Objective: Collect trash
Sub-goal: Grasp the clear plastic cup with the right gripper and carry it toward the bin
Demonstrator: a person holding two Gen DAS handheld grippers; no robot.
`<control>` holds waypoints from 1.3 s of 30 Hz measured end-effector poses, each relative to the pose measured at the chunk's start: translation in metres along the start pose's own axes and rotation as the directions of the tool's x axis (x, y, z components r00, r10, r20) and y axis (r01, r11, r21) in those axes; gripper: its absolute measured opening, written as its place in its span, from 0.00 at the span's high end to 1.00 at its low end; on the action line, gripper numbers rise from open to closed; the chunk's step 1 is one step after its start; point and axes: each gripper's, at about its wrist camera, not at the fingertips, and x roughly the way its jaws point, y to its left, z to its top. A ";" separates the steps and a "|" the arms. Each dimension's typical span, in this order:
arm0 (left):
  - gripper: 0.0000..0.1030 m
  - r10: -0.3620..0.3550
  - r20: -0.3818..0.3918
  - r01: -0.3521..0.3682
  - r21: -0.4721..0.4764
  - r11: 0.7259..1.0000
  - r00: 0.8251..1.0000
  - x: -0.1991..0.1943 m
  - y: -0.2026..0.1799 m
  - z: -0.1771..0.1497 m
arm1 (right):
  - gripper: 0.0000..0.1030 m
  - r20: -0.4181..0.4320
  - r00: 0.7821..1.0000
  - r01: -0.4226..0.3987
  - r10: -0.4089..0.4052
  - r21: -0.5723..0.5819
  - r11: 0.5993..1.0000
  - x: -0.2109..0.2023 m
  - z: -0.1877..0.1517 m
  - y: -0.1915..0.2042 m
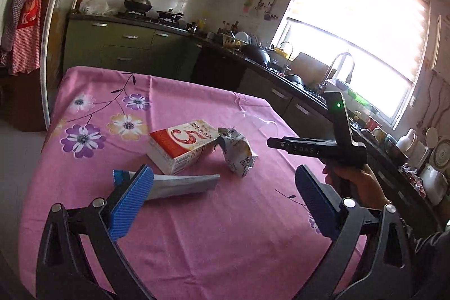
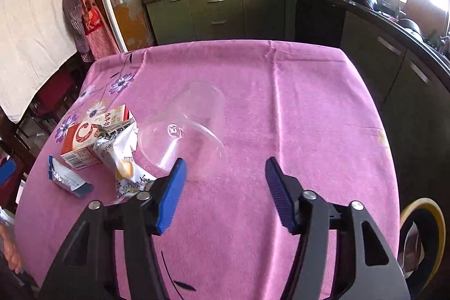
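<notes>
Four bits of trash clustered on the pink cloth [image 2: 281, 103], presumably laid out for pickup: carton [image 1: 180, 145], wrapper [image 1: 239, 153], tube [image 1: 180, 184], clear cup [image 2: 185, 128] on its side. Left gripper [image 1: 222, 201] spread wide and empty, tube just past its left finger. Right gripper [image 2: 225, 187] half open, gripping nothing, cup just ahead, nearer the left finger [image 2: 171, 196], not yet between them
</notes>
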 end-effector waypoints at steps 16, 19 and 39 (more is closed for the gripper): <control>0.07 -0.103 -0.044 0.096 -0.133 0.987 0.994 0.024 0.018 -0.012 | 0.94 0.034 0.997 -0.073 0.070 0.124 0.990 -0.016 0.013 -0.032; 0.07 -0.094 -0.048 0.087 -0.133 0.987 0.994 0.025 0.018 -0.013 | 0.94 0.069 0.993 -0.111 0.100 0.173 0.979 -0.046 0.004 -0.054; 0.07 -0.039 -0.058 0.039 -0.010 0.999 0.998 0.010 -0.027 -0.012 | 0.94 -0.098 0.970 0.231 -0.221 0.648 0.726 -0.192 -0.179 -0.285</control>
